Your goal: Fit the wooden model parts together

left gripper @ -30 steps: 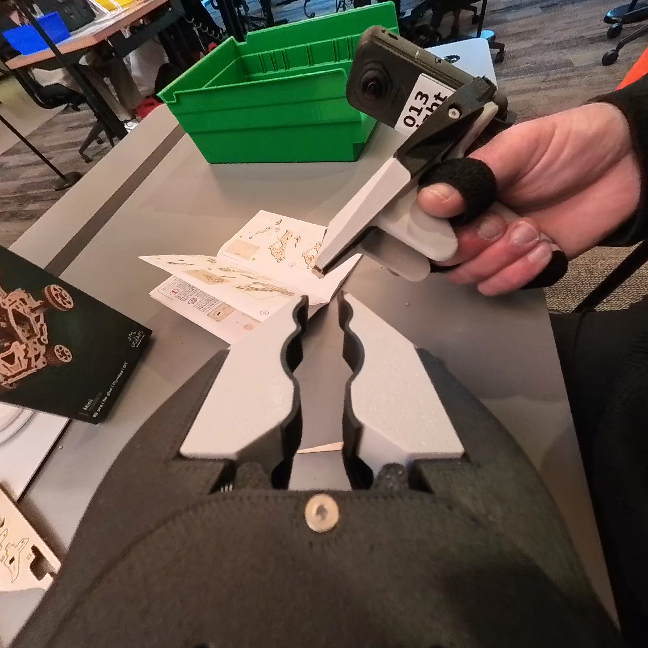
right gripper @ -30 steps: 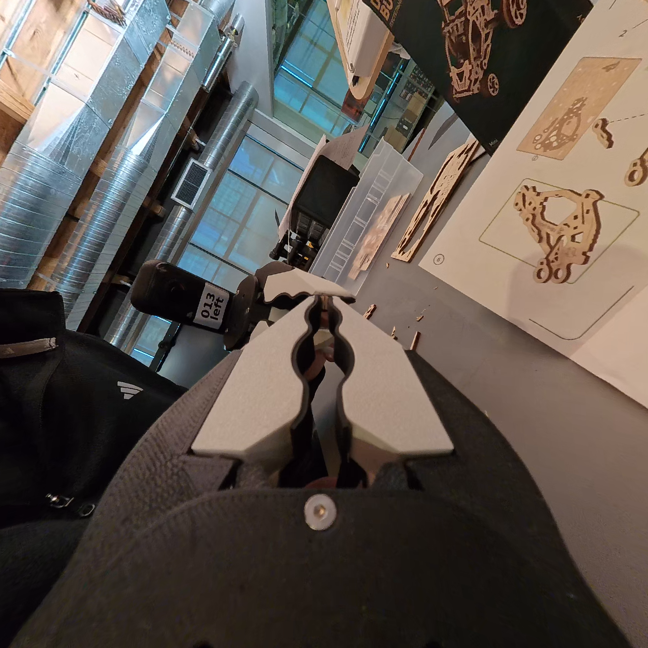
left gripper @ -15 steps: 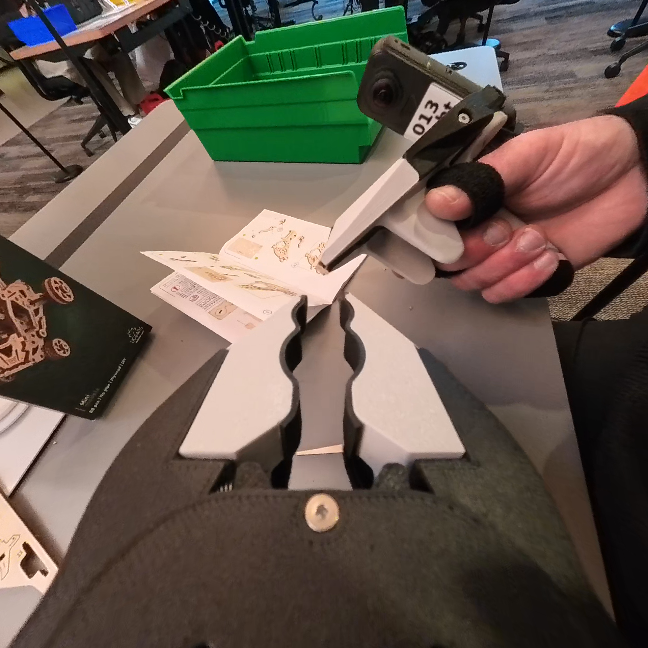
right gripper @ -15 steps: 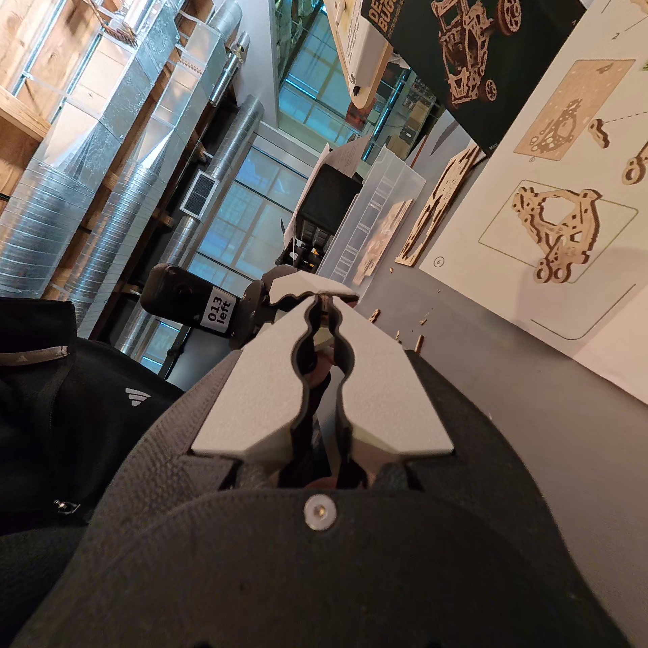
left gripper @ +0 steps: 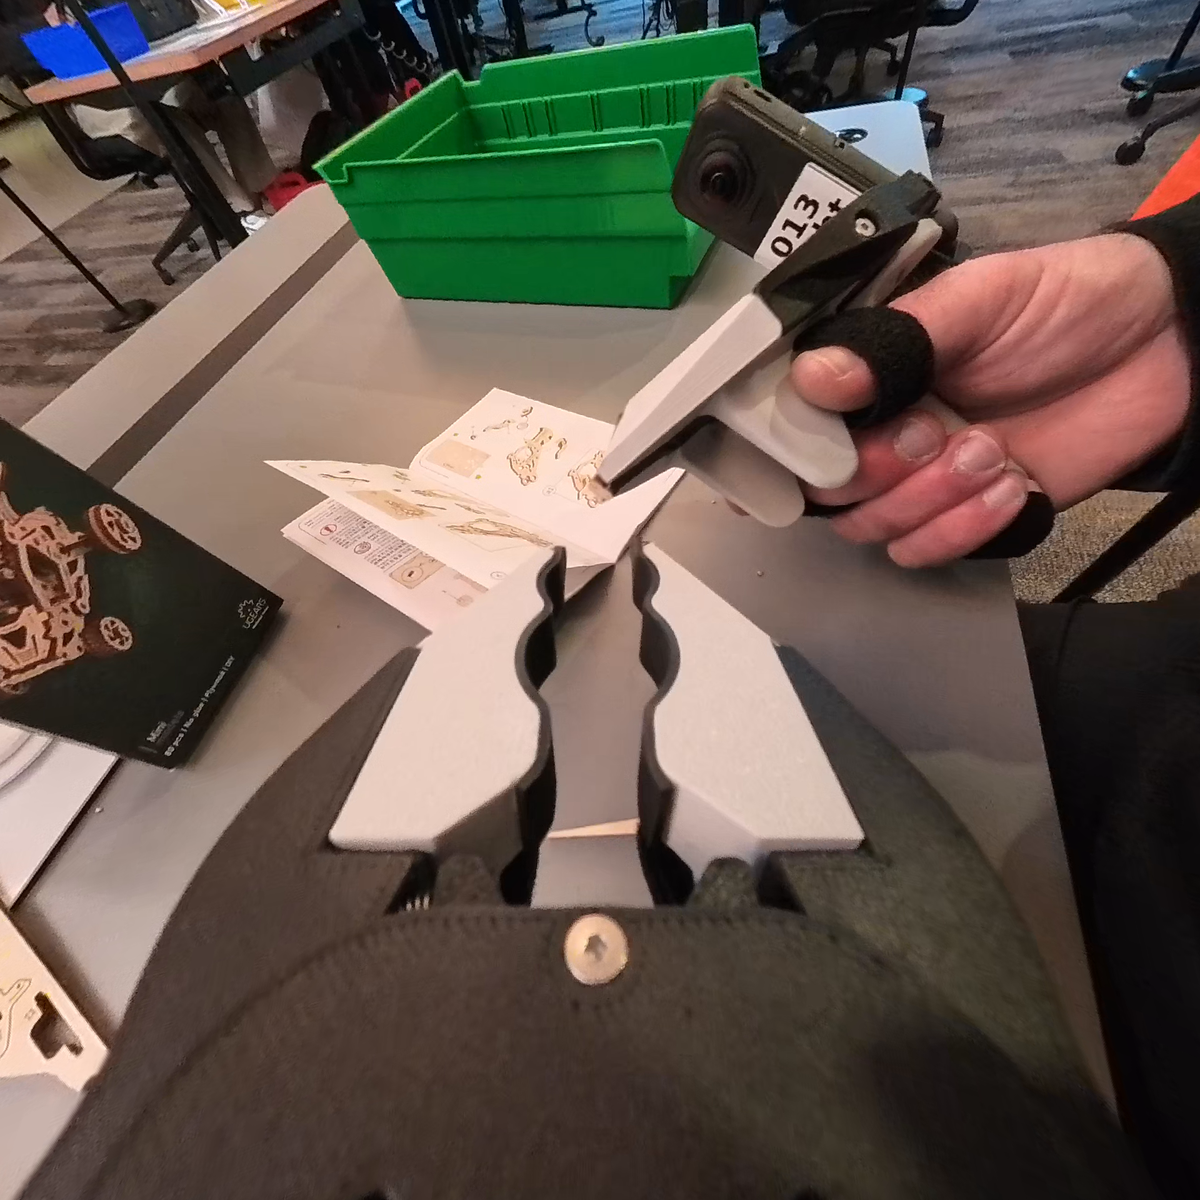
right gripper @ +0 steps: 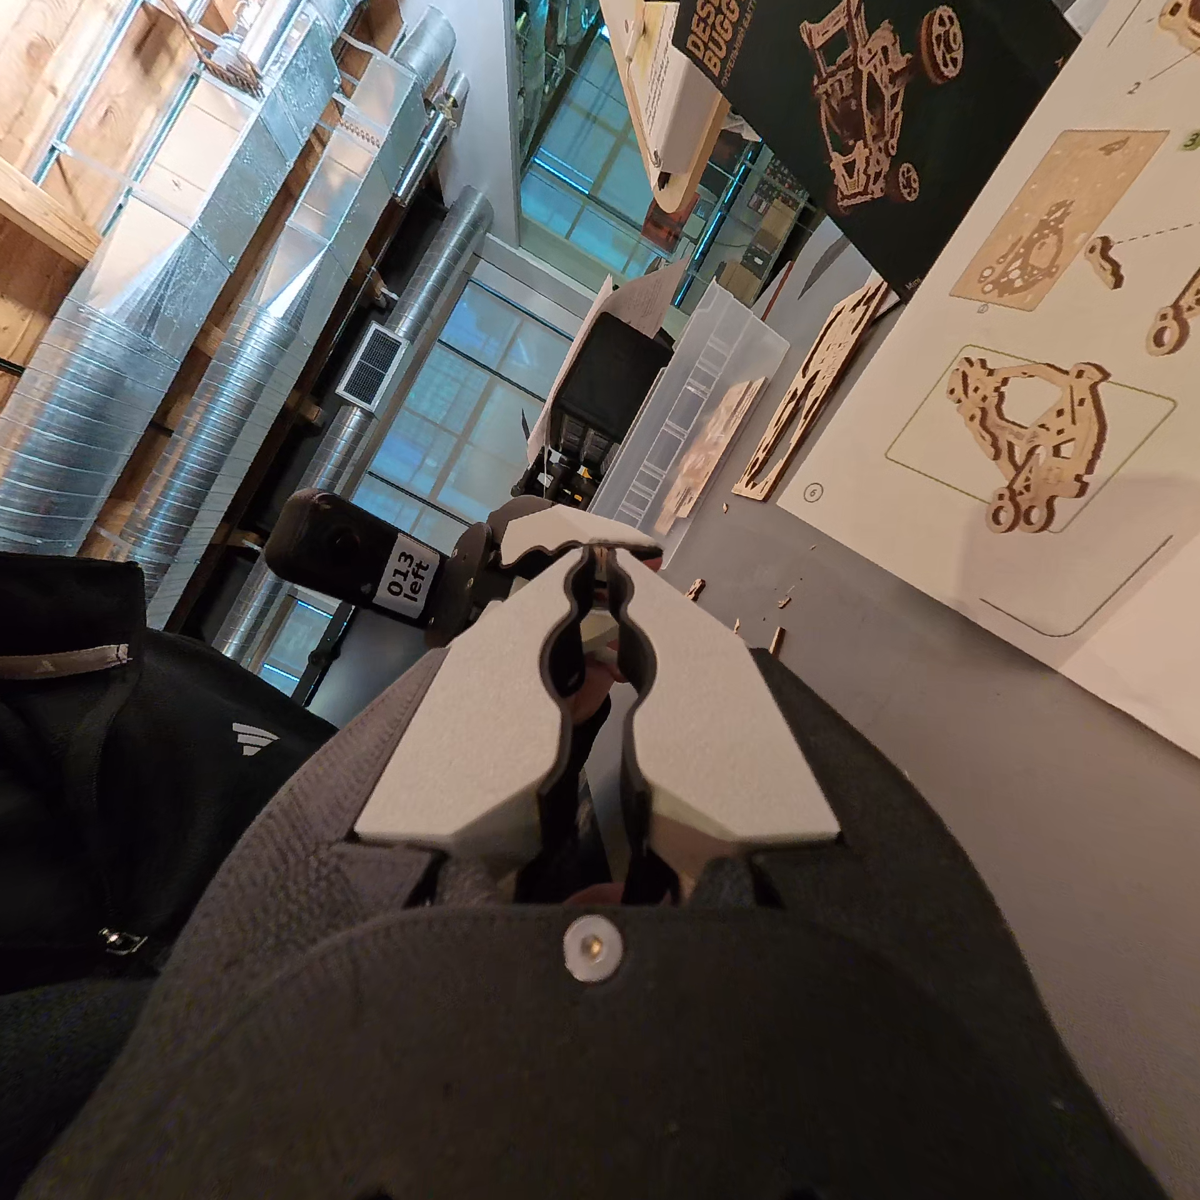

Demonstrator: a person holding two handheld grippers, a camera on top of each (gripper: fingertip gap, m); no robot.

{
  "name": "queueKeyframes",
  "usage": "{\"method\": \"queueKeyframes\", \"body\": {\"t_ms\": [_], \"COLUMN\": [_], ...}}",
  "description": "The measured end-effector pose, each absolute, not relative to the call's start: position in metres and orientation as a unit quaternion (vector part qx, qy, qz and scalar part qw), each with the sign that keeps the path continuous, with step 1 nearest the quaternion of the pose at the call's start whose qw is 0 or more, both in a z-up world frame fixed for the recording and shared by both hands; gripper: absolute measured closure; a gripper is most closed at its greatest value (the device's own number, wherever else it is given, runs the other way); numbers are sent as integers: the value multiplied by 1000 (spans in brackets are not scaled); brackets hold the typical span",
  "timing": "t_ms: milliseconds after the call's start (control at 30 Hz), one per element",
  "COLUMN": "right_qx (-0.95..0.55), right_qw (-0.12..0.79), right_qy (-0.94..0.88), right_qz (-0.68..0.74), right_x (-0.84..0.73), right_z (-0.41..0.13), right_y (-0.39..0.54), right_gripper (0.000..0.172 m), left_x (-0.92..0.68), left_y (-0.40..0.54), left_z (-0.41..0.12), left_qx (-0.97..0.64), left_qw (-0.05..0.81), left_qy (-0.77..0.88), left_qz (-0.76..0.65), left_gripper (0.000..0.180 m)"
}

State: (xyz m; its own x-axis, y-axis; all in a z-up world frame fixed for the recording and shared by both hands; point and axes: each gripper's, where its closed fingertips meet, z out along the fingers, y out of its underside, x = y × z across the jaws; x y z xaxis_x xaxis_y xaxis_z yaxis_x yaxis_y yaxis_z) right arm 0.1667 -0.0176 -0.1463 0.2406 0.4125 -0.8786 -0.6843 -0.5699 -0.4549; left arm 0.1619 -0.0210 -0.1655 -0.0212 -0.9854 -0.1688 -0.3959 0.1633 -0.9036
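Note:
In the left wrist view my left gripper [left gripper: 597, 562] is open above the grey table [left gripper: 844, 649], with nothing between its fingertips. A thin pale strip [left gripper: 594, 828] shows between the fingers near their base; I cannot tell if it is gripped. My right gripper [left gripper: 604, 484], held in a hand [left gripper: 1039, 389], is shut on a small wooden part [left gripper: 595, 488] just ahead of the left fingertips. In the right wrist view the right gripper [right gripper: 600, 552] pinches that thin part [right gripper: 600, 560], and the left gripper [right gripper: 571, 536] lies right behind it.
An open instruction booklet [left gripper: 454, 513] lies ahead, with a green bin [left gripper: 519, 214] behind it. A black model card [left gripper: 97, 617] and wooden sheets [left gripper: 39, 1026] lie at the left. The right wrist view shows the booklet [right gripper: 1039, 552], a wooden sheet [right gripper: 812, 402], a clear tray [right gripper: 701, 402] and wood crumbs [right gripper: 776, 639].
The left fingers have spread slightly. The right gripper stays shut on its part close to the left fingertips, and both grippers have drifted only a little.

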Motion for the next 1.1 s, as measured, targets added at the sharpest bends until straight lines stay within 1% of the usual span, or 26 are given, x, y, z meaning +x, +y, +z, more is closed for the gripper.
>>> {"method": "queueKeyframes", "body": {"t_ms": [33, 167, 333, 433, 533, 767, 933, 1100], "right_qx": [-644, -648, -714, -727, -733, -728, -720, -712], "right_qw": [454, 489, 576, 600, 607, 597, 583, 580], "right_qy": [104, 82, -35, -83, -114, -84, -56, -35], "right_qz": [607, 578, 396, 323, 284, 325, 372, 395], "right_x": [167, 169, 170, 168, 163, 161, 157, 160], "right_z": [-146, -142, -144, -142, -143, -142, -141, -139], "right_y": [-18, -17, -17, -17, -18, -17, -17, -17], "right_gripper": [171, 171, 171, 170, 171, 170, 171, 171], "left_x": [161, 159, 159, 159, 158, 161, 168, 169], "left_y": [-20, -16, -16, -16, -16, -24, -30, -30], "left_z": [-165, -165, -162, -162, -161, -157, -155, -154], "left_qx": [-553, -568, -573, -573, -572, -551, -529, -511], "left_qw": [432, 426, 425, 424, 427, 436, 465, 491], "left_qy": [624, 605, 594, 592, 592, 607, 626, 643], "left_qz": [-343, -358, -372, -375, -375, -371, -335, -291], "left_gripper": [162, 160, 159, 159, 159, 164, 167, 166]}}
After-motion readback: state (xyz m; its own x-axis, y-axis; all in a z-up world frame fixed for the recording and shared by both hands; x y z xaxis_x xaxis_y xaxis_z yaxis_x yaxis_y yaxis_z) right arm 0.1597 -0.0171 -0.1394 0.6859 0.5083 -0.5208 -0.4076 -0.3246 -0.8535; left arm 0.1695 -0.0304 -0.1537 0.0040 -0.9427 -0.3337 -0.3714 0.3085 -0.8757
